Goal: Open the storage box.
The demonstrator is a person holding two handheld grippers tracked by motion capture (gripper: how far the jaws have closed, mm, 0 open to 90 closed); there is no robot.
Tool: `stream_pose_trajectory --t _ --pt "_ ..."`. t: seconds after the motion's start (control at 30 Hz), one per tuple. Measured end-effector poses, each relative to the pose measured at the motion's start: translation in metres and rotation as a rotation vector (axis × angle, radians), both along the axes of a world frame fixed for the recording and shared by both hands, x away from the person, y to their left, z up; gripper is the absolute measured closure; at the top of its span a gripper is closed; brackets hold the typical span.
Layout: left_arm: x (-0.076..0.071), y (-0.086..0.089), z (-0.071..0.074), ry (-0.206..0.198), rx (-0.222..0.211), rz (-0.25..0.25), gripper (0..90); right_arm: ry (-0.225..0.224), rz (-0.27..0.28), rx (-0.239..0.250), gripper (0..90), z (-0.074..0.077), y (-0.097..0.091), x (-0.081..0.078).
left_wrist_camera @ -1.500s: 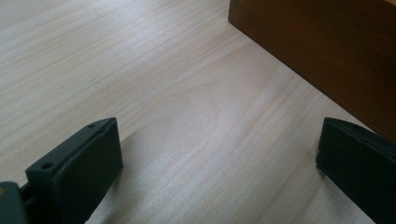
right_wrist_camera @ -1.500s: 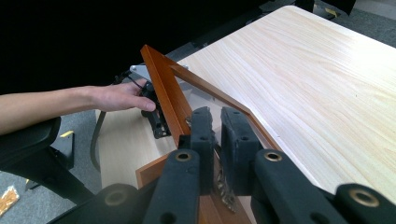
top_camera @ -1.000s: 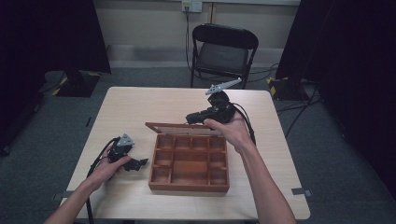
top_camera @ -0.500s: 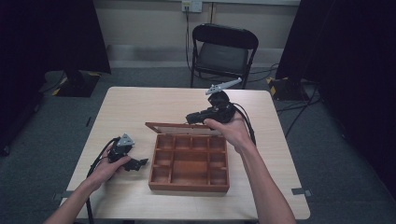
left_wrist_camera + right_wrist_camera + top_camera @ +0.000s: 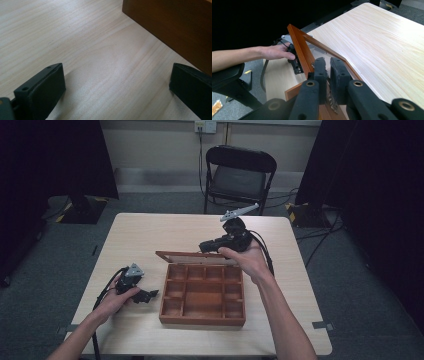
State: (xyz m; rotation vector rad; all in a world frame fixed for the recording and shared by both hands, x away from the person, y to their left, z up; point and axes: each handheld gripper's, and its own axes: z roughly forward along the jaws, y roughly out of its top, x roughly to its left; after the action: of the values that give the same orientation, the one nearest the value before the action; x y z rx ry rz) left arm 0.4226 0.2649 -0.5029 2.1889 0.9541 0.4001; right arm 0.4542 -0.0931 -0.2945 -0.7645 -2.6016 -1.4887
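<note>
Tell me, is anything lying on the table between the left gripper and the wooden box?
No. In the left gripper view, bare table runs from the open left gripper to the wooden box. The high view shows the same small bare gap.

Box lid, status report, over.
Right gripper shut on lid, lid raised. Left gripper open, on table beside box. Nothing in the way.

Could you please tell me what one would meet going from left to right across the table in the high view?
Left gripper, resting on the table with its jaws apart → wooden compartment box with its lid raised → right gripper, closed on the lid's edge.
</note>
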Motion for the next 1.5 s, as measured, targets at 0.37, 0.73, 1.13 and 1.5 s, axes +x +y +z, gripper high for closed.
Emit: stream_pose_trajectory --t 0.37,0.73,1.13,1.5 --pt "0.0 0.0 0.0 0.0 0.0 0.0 0.0 -0.002 0.004 -0.004 83.7 0.0004 0.0003 0.0002" --pt "0.0 0.0 0.0 0.0 0.0 0.0 0.0 0.004 0.004 0.003 83.8 0.0002 -0.0003 0.0016" --pt "0.0 0.0 0.0 0.0 0.001 0.0 0.0 0.002 0.003 0.0 83.8 0.0003 0.0 0.0012" --pt "0.0 0.0 0.0 0.0 0.0 0.0 0.0 0.001 0.007 -0.001 83.8 0.0002 -0.0001 0.0013"
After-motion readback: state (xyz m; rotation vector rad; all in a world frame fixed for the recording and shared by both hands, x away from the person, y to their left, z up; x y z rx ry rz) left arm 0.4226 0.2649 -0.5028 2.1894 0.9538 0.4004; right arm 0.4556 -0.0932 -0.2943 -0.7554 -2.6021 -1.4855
